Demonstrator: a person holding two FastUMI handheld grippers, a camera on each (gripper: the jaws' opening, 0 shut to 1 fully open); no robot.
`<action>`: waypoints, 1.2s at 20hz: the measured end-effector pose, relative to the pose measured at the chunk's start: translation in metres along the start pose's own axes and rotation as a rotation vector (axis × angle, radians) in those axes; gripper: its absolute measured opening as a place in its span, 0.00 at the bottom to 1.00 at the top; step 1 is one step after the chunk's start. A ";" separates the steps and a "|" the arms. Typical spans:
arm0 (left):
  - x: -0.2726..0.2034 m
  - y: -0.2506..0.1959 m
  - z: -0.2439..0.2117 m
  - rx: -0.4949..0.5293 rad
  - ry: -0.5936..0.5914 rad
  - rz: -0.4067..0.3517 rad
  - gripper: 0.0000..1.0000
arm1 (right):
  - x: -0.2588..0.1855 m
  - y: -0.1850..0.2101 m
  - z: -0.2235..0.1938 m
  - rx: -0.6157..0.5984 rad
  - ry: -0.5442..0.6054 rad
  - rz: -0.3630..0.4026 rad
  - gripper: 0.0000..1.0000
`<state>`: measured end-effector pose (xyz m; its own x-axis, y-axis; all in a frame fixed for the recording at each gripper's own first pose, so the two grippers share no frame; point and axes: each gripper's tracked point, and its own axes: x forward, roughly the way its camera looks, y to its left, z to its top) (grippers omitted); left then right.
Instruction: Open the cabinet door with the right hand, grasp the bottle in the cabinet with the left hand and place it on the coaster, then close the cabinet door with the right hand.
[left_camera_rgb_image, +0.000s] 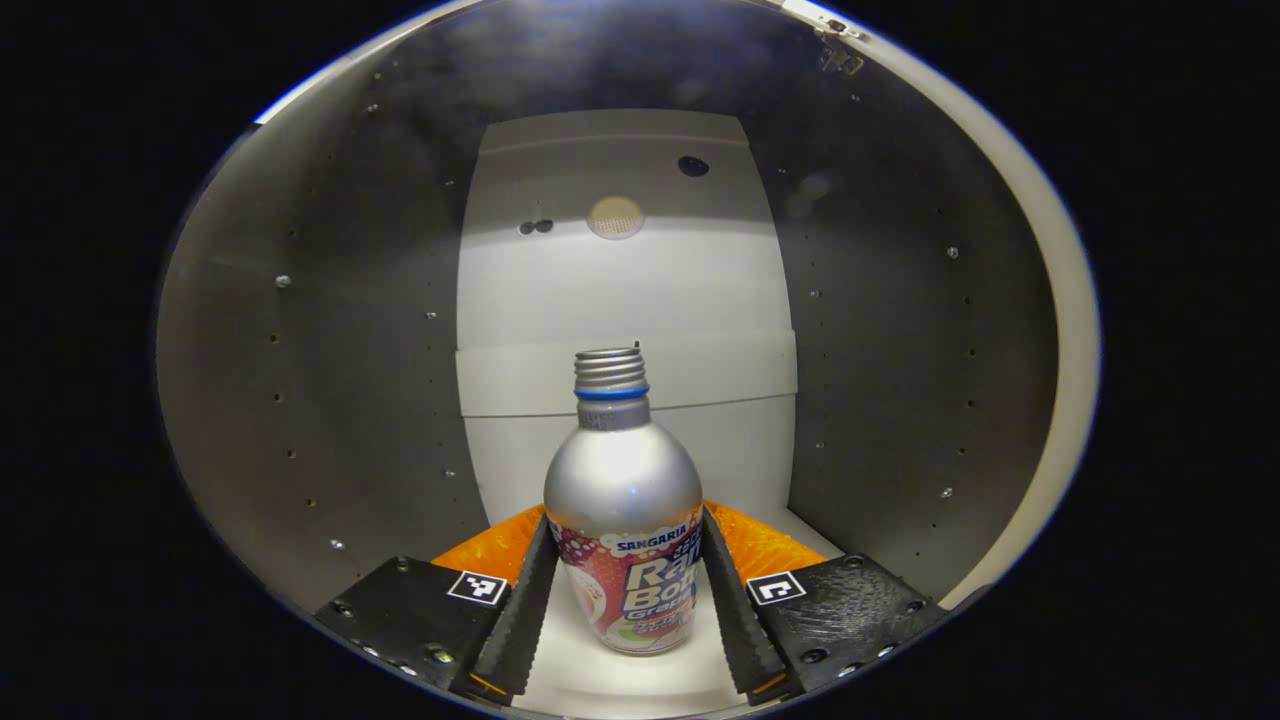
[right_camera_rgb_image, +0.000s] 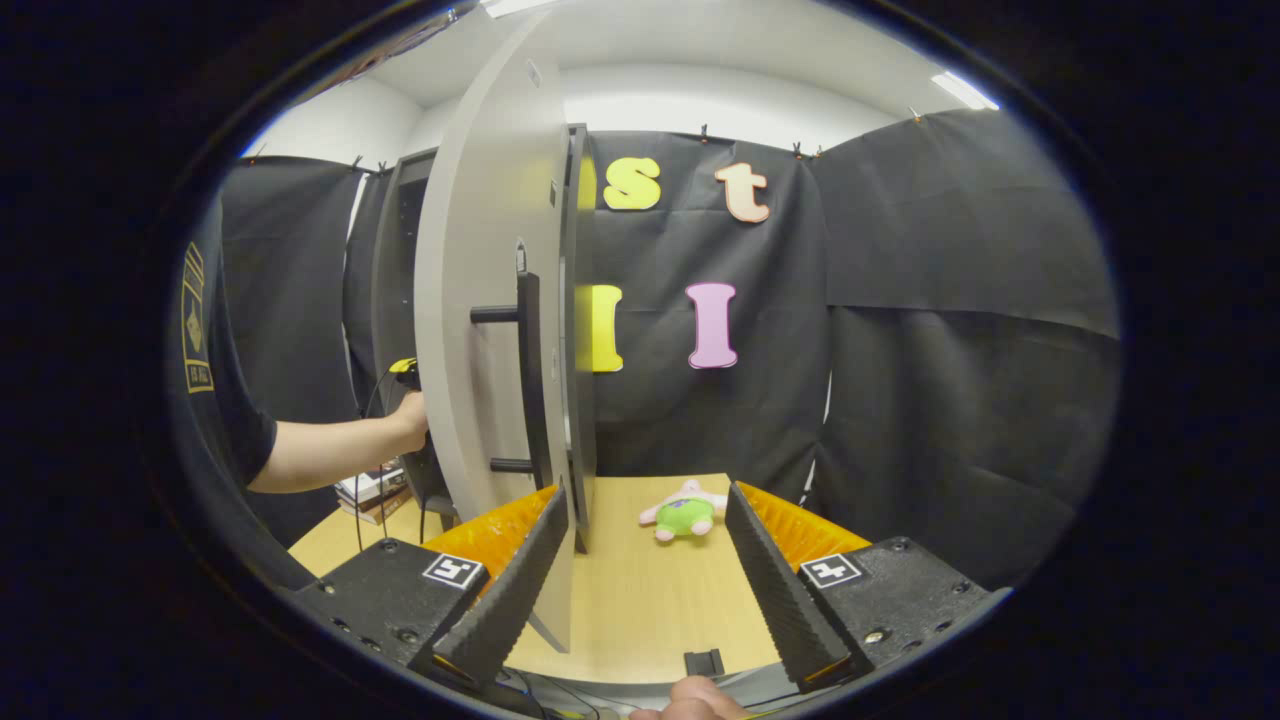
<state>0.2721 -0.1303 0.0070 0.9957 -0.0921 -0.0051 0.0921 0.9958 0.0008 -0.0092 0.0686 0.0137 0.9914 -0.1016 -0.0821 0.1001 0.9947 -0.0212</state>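
Note:
A silver bottle (left_camera_rgb_image: 623, 520) with a threaded neck, a blue ring and a pink printed label stands upright on the pale cabinet floor (left_camera_rgb_image: 560, 680), deep between grey side walls. My left gripper (left_camera_rgb_image: 625, 515) has a finger against each side of the bottle's body, shut on it. In the right gripper view the grey cabinet door (right_camera_rgb_image: 480, 330) stands swung open, edge-on, with its dark bar handle (right_camera_rgb_image: 527, 380) facing me. My right gripper (right_camera_rgb_image: 645, 492) is open and holds nothing; the door's lower edge passes just inside its left finger (right_camera_rgb_image: 505, 590).
A person's arm (right_camera_rgb_image: 330, 450) reaches behind the door into the cabinet. A green and pink plush toy (right_camera_rgb_image: 685, 512) lies on the wooden table (right_camera_rgb_image: 650, 600) ahead. Books (right_camera_rgb_image: 370, 490) are stacked at the left, and a small black block (right_camera_rgb_image: 703, 661) sits at the near edge.

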 end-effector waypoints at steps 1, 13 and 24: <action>-0.011 0.004 0.003 0.009 0.002 0.017 0.72 | 0.000 0.001 -0.001 0.007 0.003 0.015 1.00; -0.180 0.059 -0.021 -0.080 -0.040 0.034 0.72 | -0.027 -0.032 0.005 -0.019 0.037 0.104 1.00; -0.300 0.093 -0.168 -0.033 -0.037 0.055 0.72 | 0.027 -0.047 -0.047 0.136 0.261 0.058 0.98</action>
<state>-0.0188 -0.0100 -0.1594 0.9989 -0.0362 0.0313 0.0373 0.9988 -0.0327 0.0090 0.0188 -0.0346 0.9427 -0.0264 -0.3326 0.0711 0.9899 0.1229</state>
